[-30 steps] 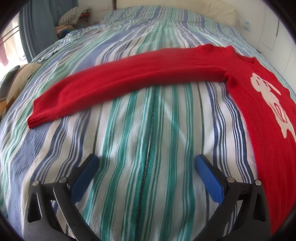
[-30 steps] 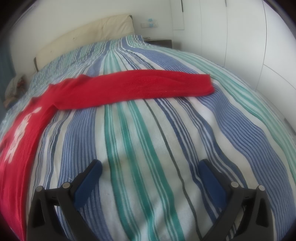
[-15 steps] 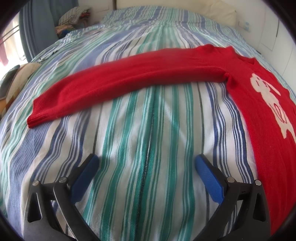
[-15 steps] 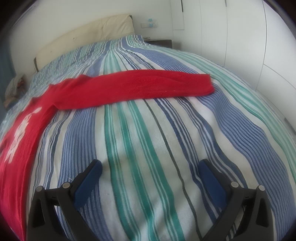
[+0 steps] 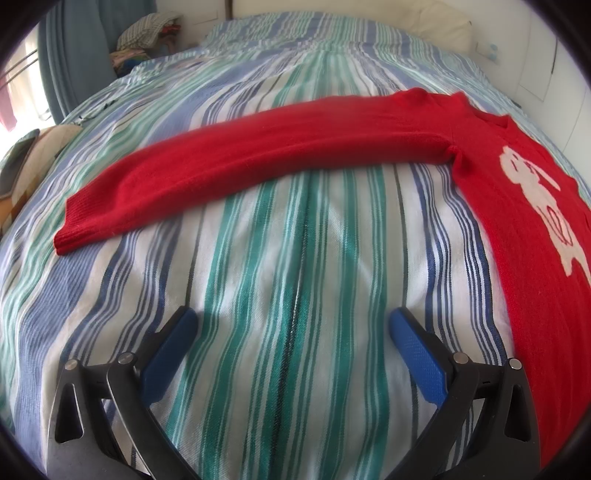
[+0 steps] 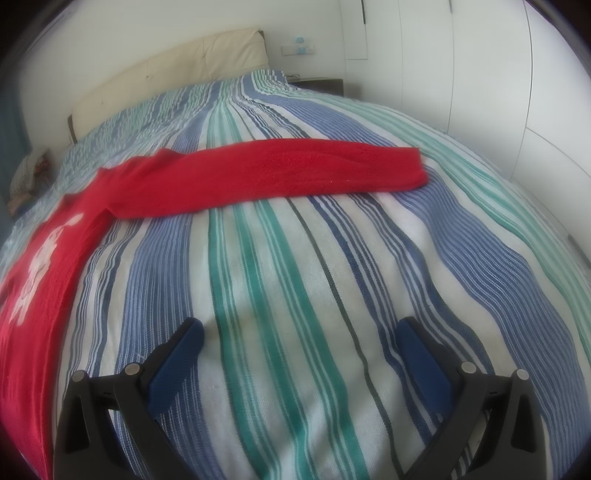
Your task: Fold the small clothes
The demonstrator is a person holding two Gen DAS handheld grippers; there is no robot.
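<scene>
A red knit sweater [image 5: 524, 206] with a white chest motif lies flat on the striped bedspread [image 5: 280, 258]. One sleeve [image 5: 258, 155] stretches out to the left in the left wrist view, its cuff at the far left. The other sleeve [image 6: 295, 170] reaches right in the right wrist view, with the sweater body [image 6: 48, 266] at the left edge. My left gripper [image 5: 291, 321] hovers open over bare bedspread, short of the sleeve. My right gripper [image 6: 301, 328] is open too, above the bedspread [image 6: 295, 295] and below its sleeve. Neither holds anything.
A cream headboard [image 6: 177, 70] stands at the far end of the bed. White wardrobe doors [image 6: 498, 74] run along the right side. A pile of clothes [image 5: 147, 33] and a blue curtain [image 5: 74, 55] sit at the far left. A dark nightstand [image 6: 321, 85] is beside the headboard.
</scene>
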